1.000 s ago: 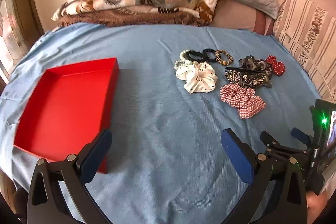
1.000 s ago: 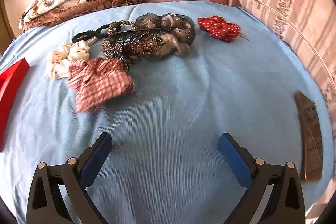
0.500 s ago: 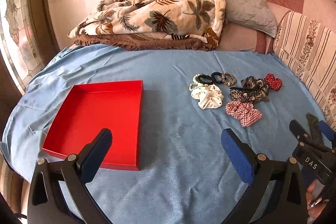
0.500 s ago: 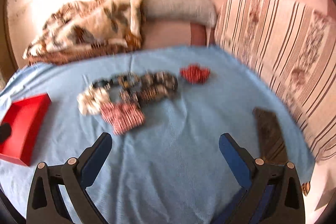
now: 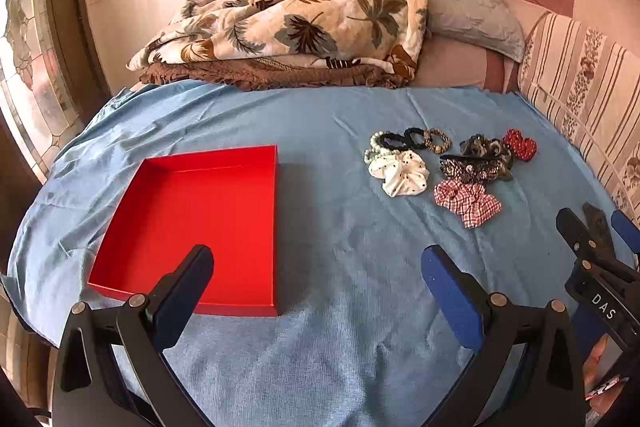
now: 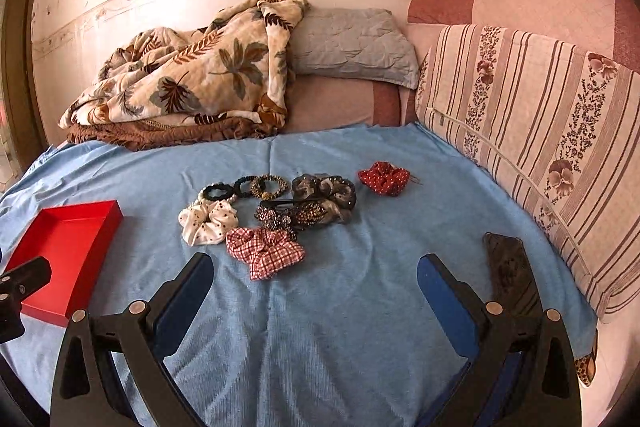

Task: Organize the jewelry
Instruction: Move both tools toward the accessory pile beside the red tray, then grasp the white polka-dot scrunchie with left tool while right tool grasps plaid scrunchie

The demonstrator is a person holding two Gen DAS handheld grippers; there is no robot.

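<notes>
An empty red tray (image 5: 200, 211) lies on the blue sheet at the left; it shows at the left edge of the right wrist view (image 6: 64, 247). A cluster of hair accessories lies to its right: a white dotted scrunchie (image 5: 400, 173) (image 6: 208, 221), a red checked scrunchie (image 5: 468, 201) (image 6: 264, 251), a dark beaded clip (image 6: 292, 217), several small ring bands (image 6: 248, 187) and a red dotted scrunchie (image 5: 520, 143) (image 6: 384, 178). My left gripper (image 5: 316, 275) is open and empty above the sheet. My right gripper (image 6: 314, 279) is open and empty, short of the checked scrunchie.
A folded leaf-print blanket (image 5: 304, 27) and grey pillow (image 6: 352, 43) lie at the back. A striped cushion (image 6: 540, 131) lines the right side. A dark flat object (image 6: 508, 275) lies near the right finger.
Both grippers have pulled back and risen, so more of the bed, tray and wall shows. Nothing on the sheet has moved.
</notes>
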